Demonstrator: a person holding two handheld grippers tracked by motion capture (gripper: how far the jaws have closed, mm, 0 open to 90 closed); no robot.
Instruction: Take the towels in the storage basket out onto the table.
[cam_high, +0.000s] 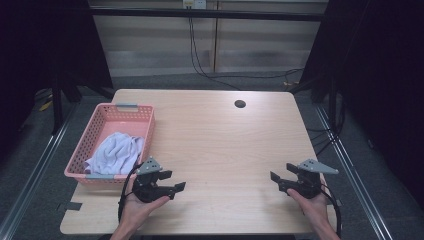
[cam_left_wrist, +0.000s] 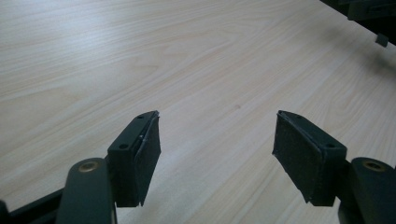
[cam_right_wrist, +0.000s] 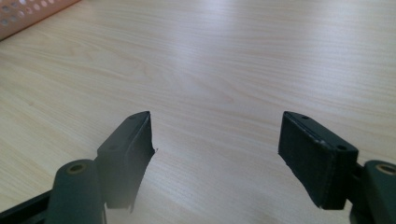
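White cloth (cam_high: 116, 151) in pink basket (cam_high: 97, 123), just beyond the empty, wide-spread left tool (cam_high: 172, 181); right tool (cam_high: 280, 179) likewise agape.

place: lab – recording rig | signs: black curtains (cam_high: 45, 45) – floor cables (cam_high: 240, 75) – bare table (cam_high: 225, 145)

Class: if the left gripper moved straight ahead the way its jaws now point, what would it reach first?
Probably the right gripper: the left gripper points across bare table toward it, nothing lying between. Depth is uncertain.
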